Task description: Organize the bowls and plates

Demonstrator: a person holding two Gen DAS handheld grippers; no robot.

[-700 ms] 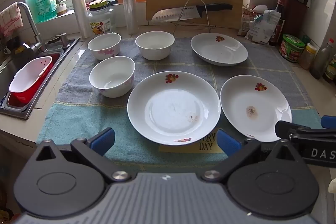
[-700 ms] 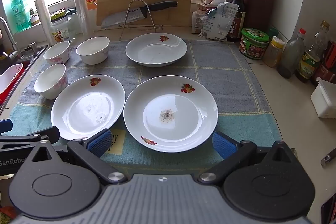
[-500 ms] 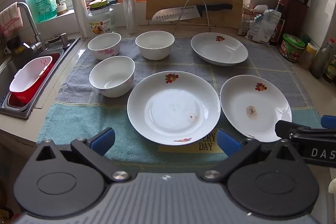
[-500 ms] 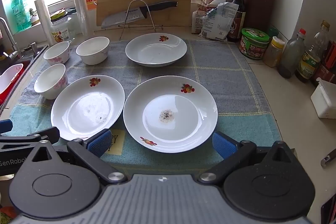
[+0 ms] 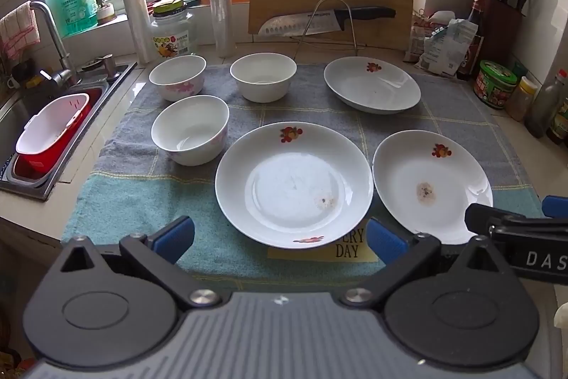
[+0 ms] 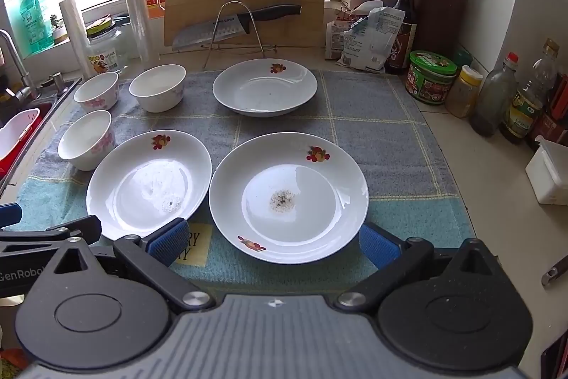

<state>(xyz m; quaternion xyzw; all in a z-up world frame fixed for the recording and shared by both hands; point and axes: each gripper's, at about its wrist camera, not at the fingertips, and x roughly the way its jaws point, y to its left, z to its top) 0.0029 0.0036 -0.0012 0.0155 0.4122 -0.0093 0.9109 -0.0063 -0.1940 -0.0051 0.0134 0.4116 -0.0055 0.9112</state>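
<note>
on towel: three plates, three bowls spread apart, none stacked. left gripper and right gripper both spread wide, empty, low before near plates. judgement: straddle rim squarely, lift level, avoid neighbouring plate.

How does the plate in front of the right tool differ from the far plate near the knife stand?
The near plate has a dark speckled residue patch at its centre; the far plate looks almost clean, with only a tiny speck. The near plate shows two fruit motifs on its rim, far side and near side; the far plate shows only one. The near plate sits partly on the towel's teal band, the far plate on the grey part. Both are white, shallow, upright and empty.
</note>
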